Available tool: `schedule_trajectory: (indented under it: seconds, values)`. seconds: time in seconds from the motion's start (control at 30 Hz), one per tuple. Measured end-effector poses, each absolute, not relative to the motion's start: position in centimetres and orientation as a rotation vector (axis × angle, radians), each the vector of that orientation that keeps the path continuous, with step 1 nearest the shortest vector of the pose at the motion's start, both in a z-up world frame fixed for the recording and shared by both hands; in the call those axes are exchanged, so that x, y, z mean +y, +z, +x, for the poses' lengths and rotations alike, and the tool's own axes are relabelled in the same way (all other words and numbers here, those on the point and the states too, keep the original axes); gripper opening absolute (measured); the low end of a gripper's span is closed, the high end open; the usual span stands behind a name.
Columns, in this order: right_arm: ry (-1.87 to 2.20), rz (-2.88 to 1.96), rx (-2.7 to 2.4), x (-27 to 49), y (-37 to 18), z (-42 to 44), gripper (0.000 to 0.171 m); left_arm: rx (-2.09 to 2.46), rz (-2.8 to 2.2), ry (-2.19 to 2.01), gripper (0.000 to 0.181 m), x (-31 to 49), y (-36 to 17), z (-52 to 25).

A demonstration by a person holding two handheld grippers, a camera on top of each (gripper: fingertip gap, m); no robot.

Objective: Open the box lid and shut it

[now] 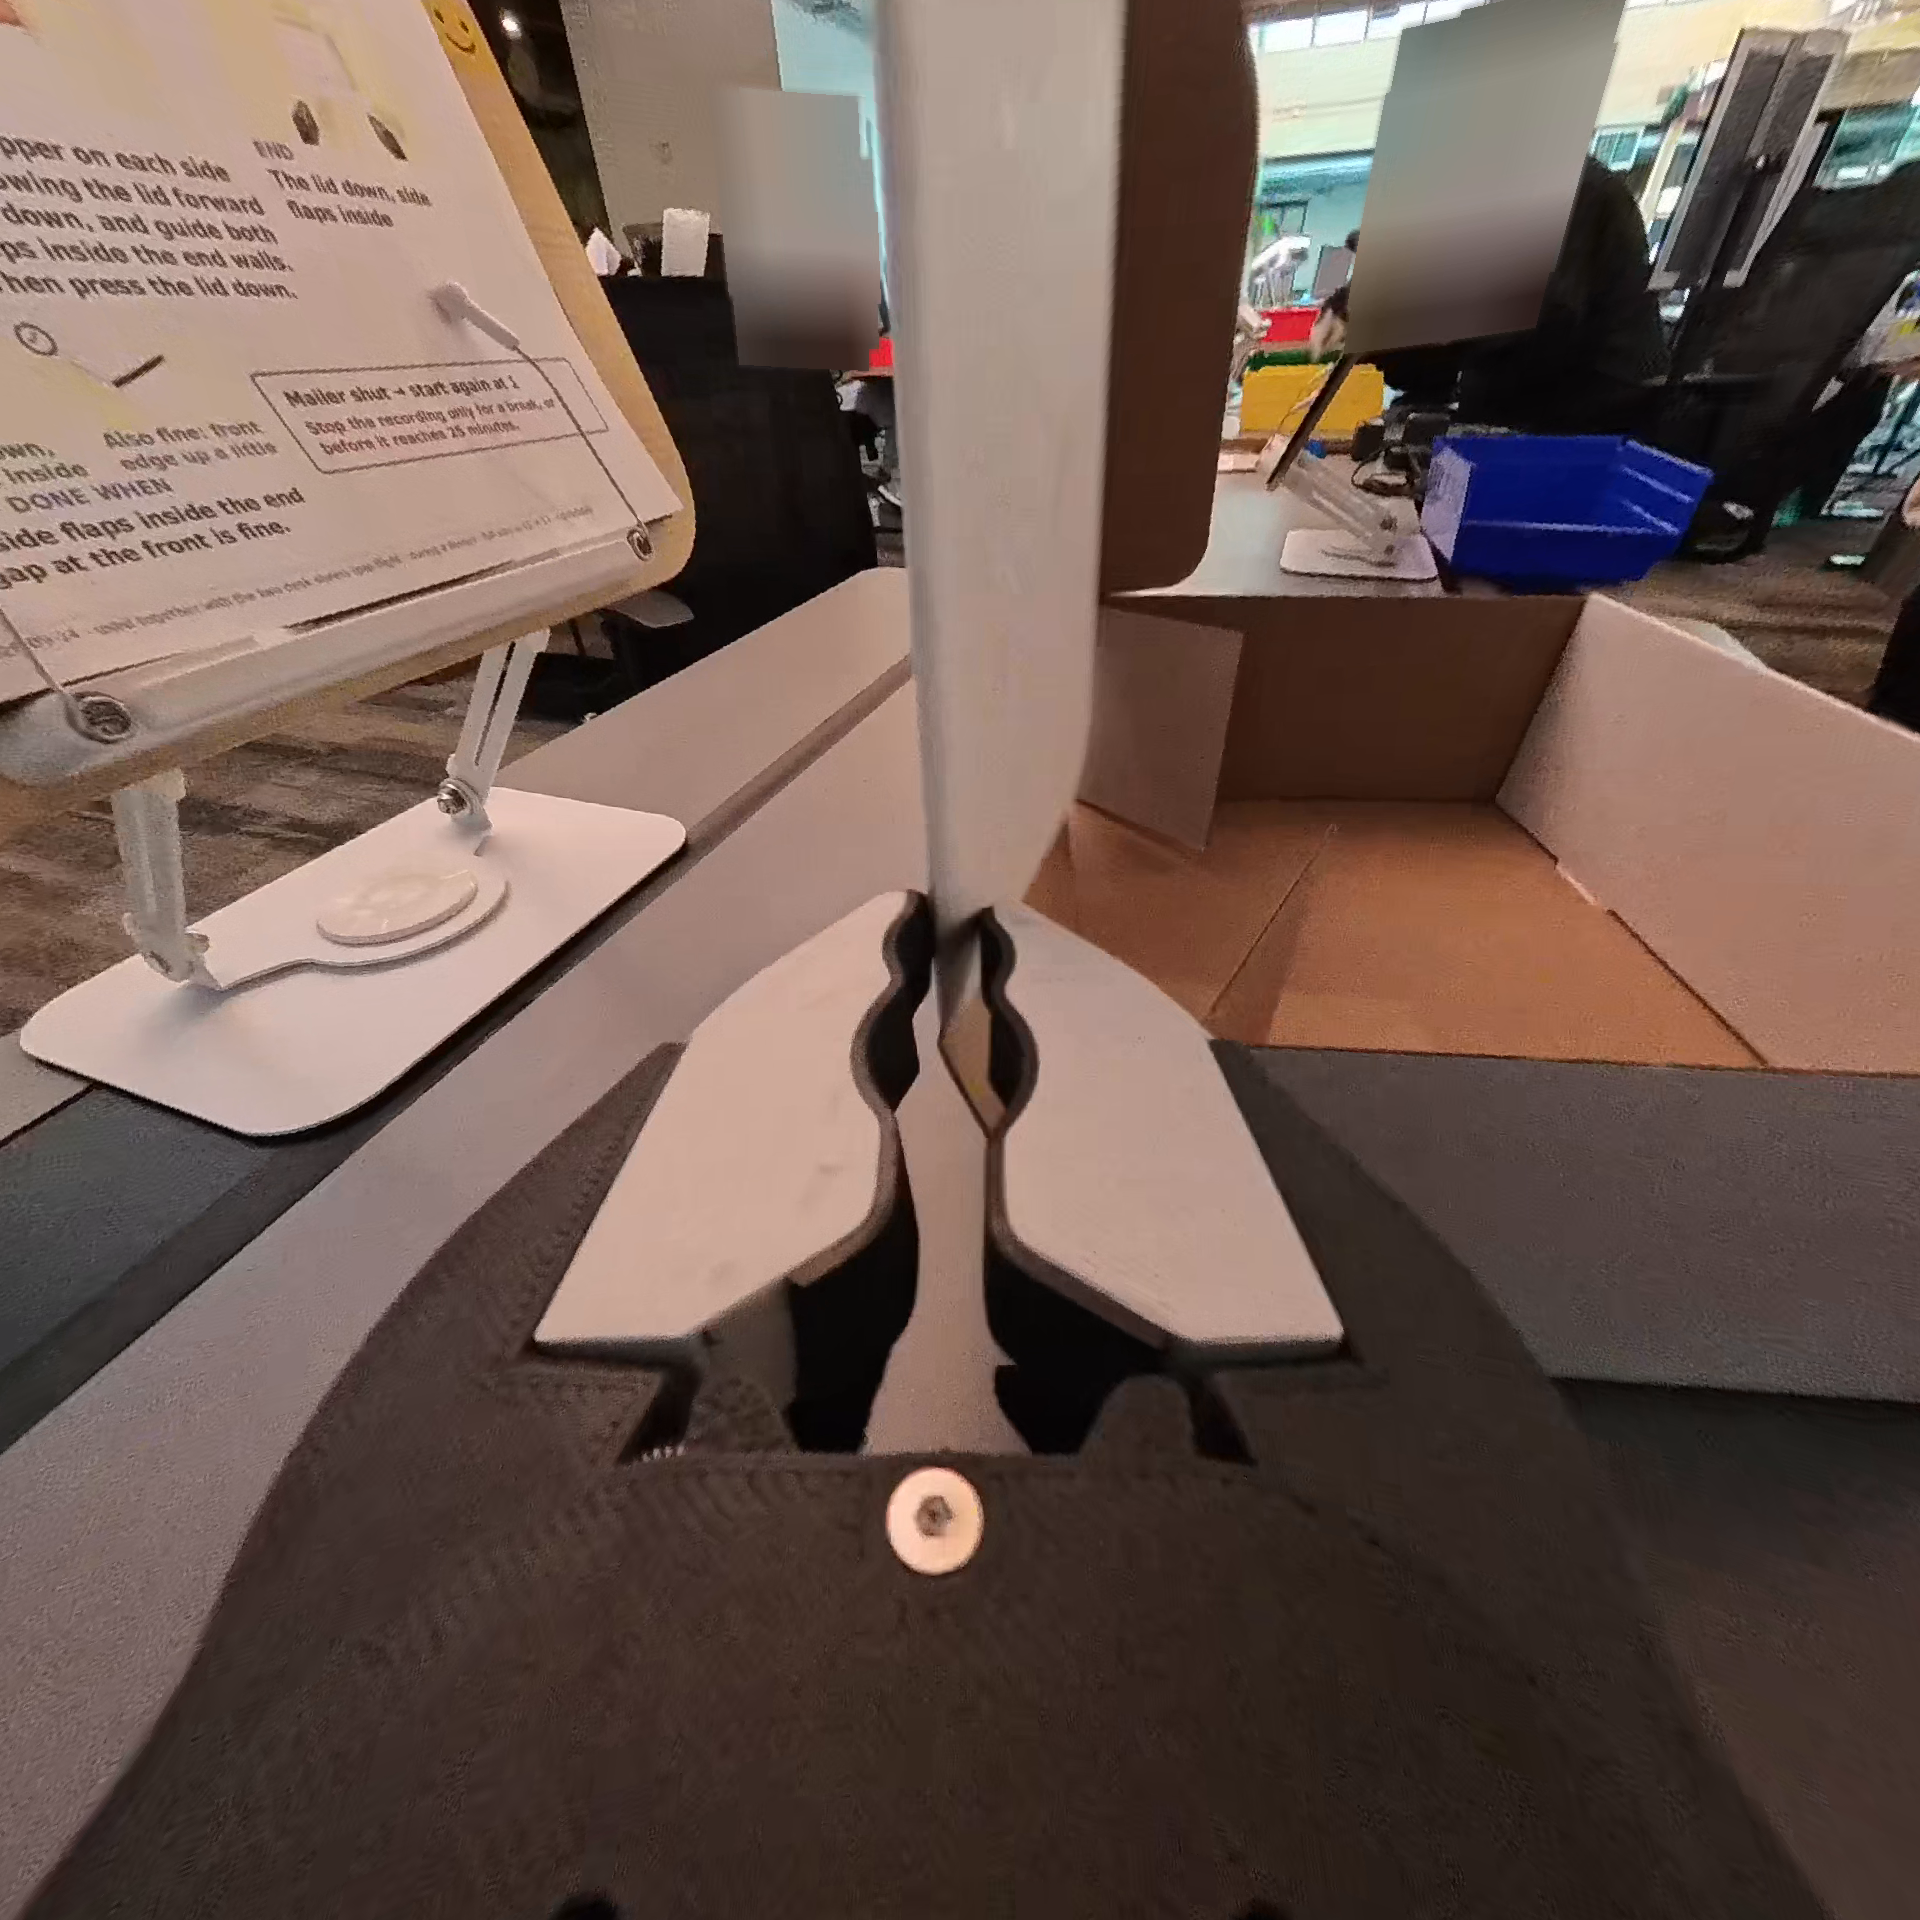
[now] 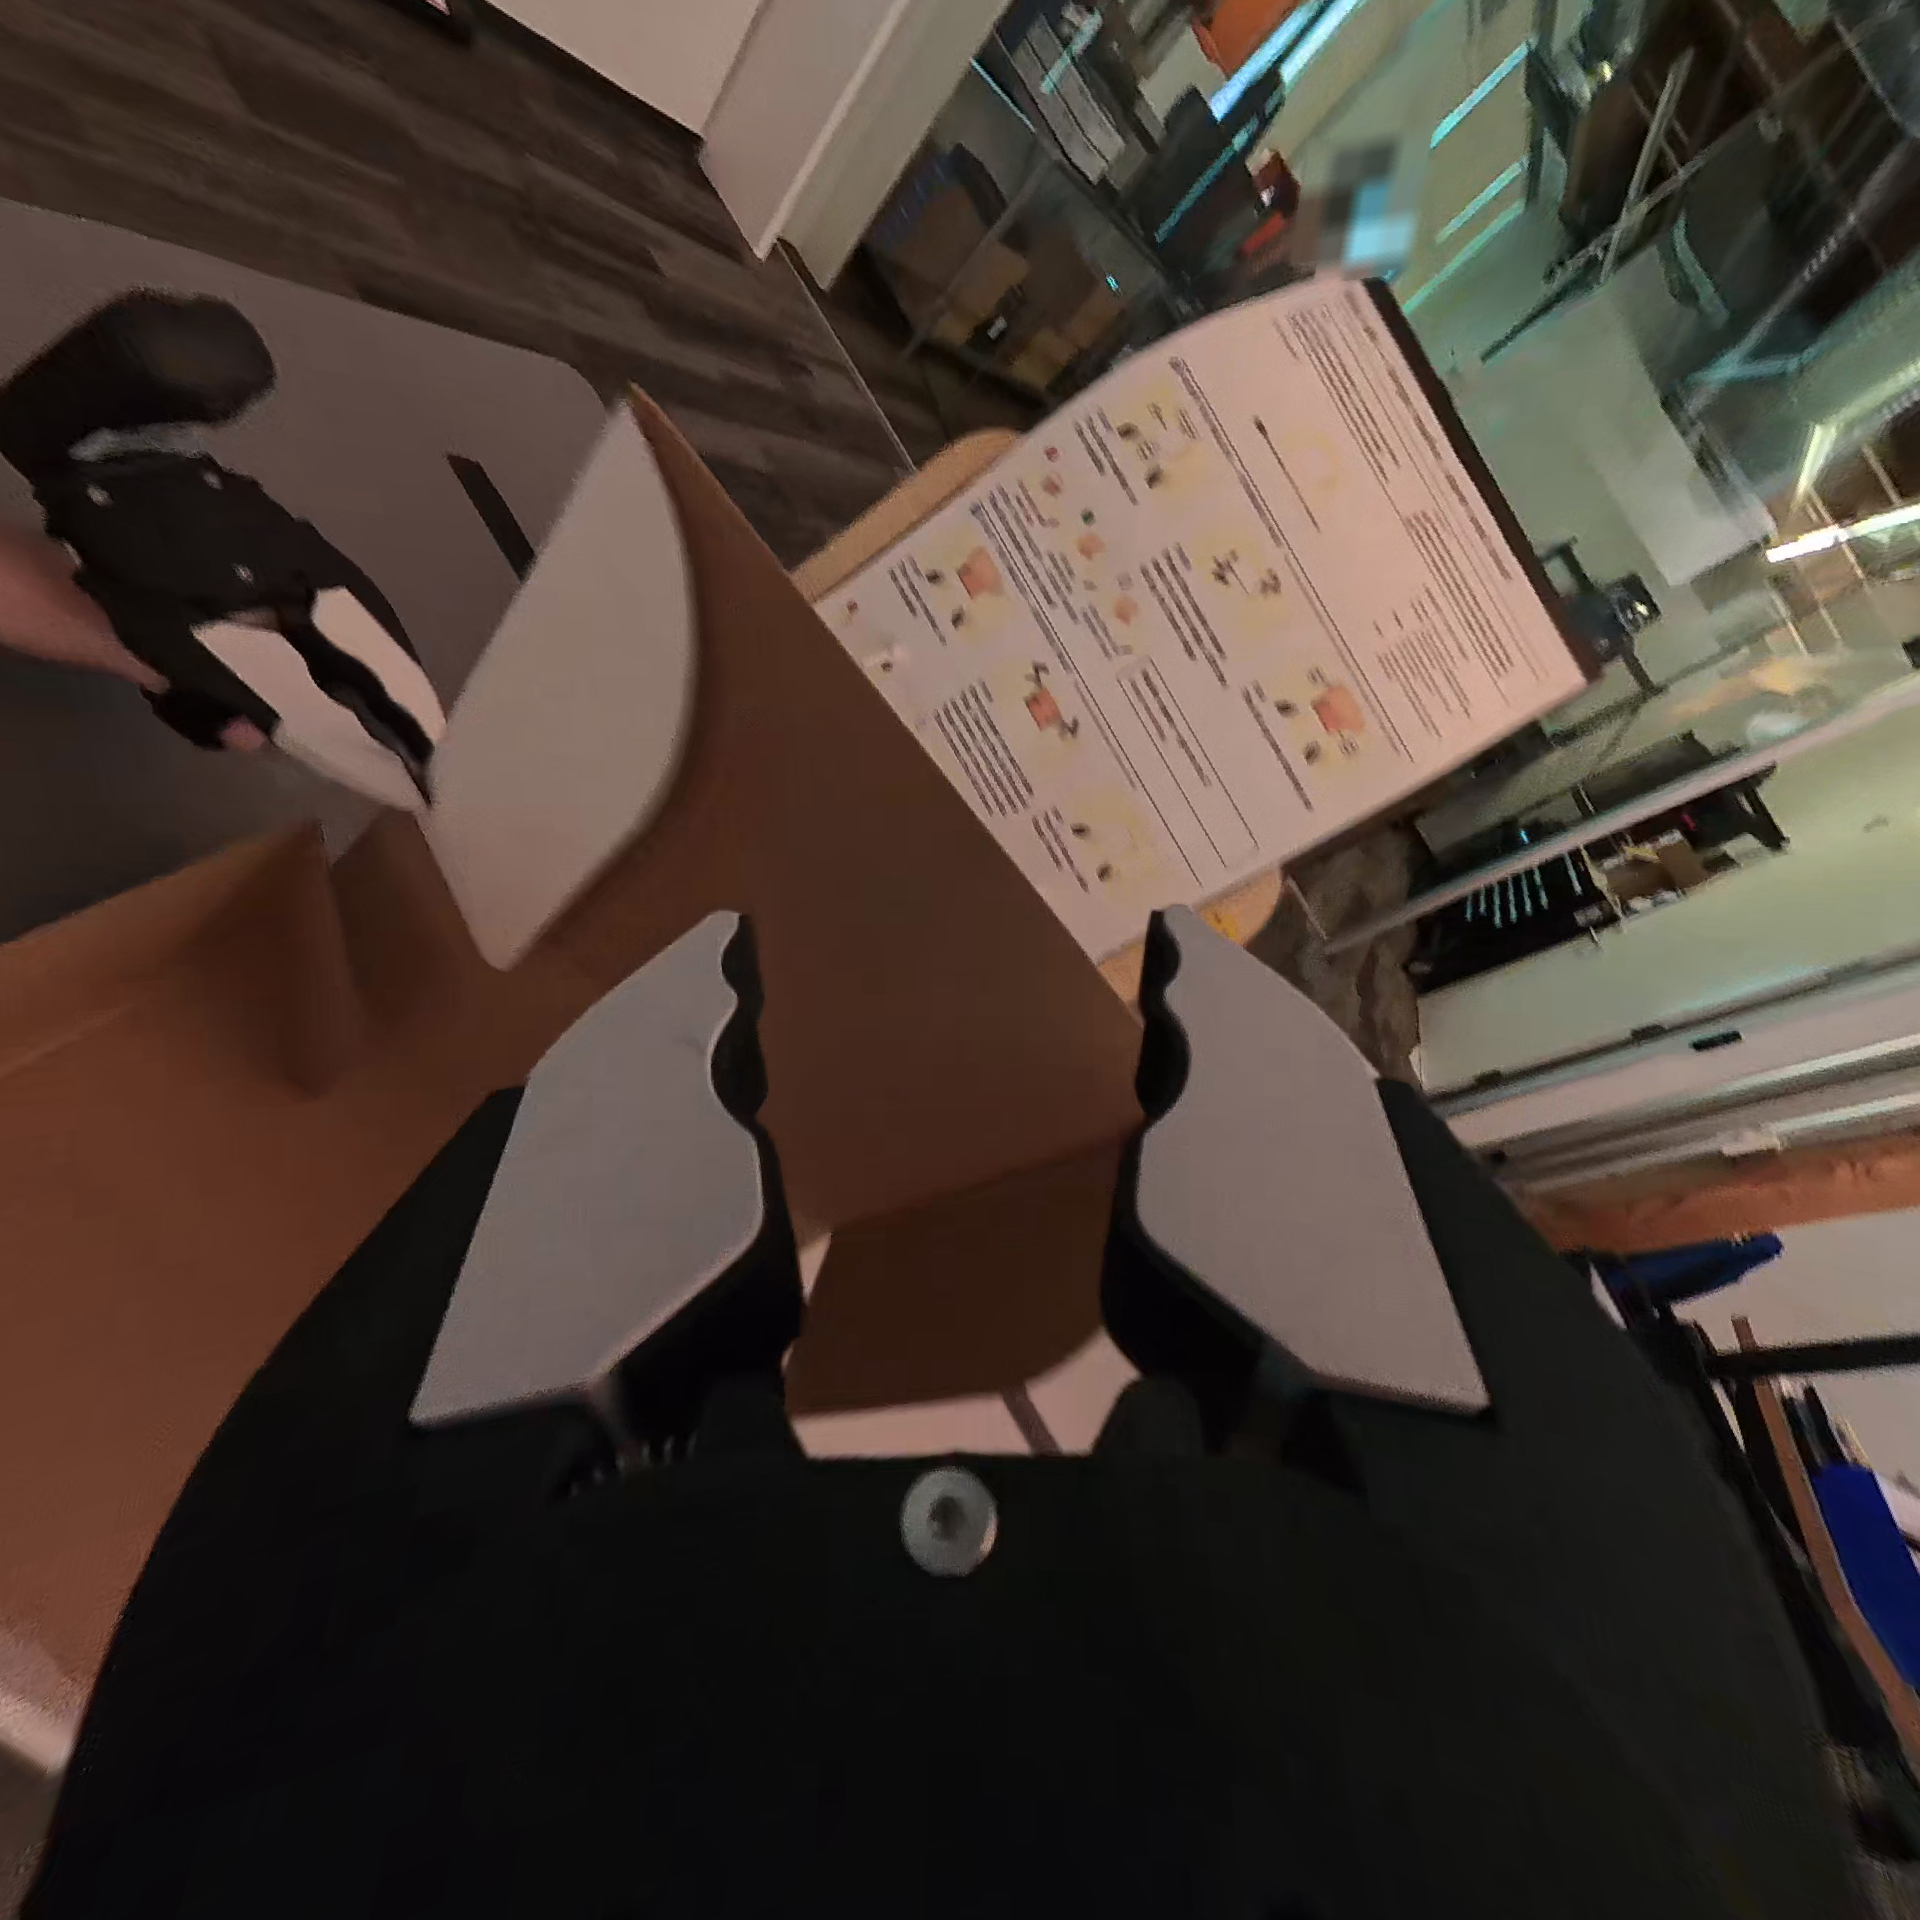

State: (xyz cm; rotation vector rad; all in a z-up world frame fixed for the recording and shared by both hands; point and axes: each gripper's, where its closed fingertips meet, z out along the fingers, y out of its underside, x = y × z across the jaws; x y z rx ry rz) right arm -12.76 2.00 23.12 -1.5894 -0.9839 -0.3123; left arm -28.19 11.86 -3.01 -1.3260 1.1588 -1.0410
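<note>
An open mailer box point(image 1: 1714, 790), white outside and brown inside, lies on the grey table. Its lid point(image 1: 1174, 281) stands raised. My left gripper point(image 1: 961, 935) is shut on the lid's white side flap point(image 1: 987, 416), which runs straight up from the fingertips. In the right wrist view the same side flap point(image 2: 582, 707) shows with the left gripper point(image 2: 416, 769) pinching its edge. My right gripper point(image 2: 951, 935) is open and empty, close in front of the brown inner face of the lid point(image 2: 883, 935), touching nothing that I can see.
A printed instruction sheet on a white stand point(image 1: 343, 935) sits at the left on the table; it also shows in the right wrist view point(image 2: 1247, 623). A blue bin point(image 1: 1558, 509) and a second stand sit on a far table. A person's hand point(image 2: 62, 613) holds the left gripper.
</note>
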Motion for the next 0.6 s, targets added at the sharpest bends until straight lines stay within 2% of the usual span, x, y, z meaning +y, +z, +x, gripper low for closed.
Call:
schedule_trajectory:
  seconds: [0.07, 0.1, 0.17, 0.6]
  values:
    - [-0.332, -1.623, -0.947, 0.4, 23.4, -10.2, 0.071, 1.082, -1.305, -1.116, 0.02, 11.9, -1.8, -28.4]
    - [-0.334, -1.631, -0.932, -0.3, 23.5, -9.1, 0.071, 1.067, -1.288, -1.146, 0.009, 11.7, -1.4, -28.6]
    - [-0.325, -1.641, -0.9, -1.4, 23.7, -7.4, 0.07, 1.093, -1.272, -1.12, 0.003, 11.6, -1.4, -28.9]
    - [-0.177, -1.753, -0.761, -0.1, 18.5, -3.0, 0.07, 1.129, -1.261, -1.1, 0.003, 11.9, -1.6, -29.0]
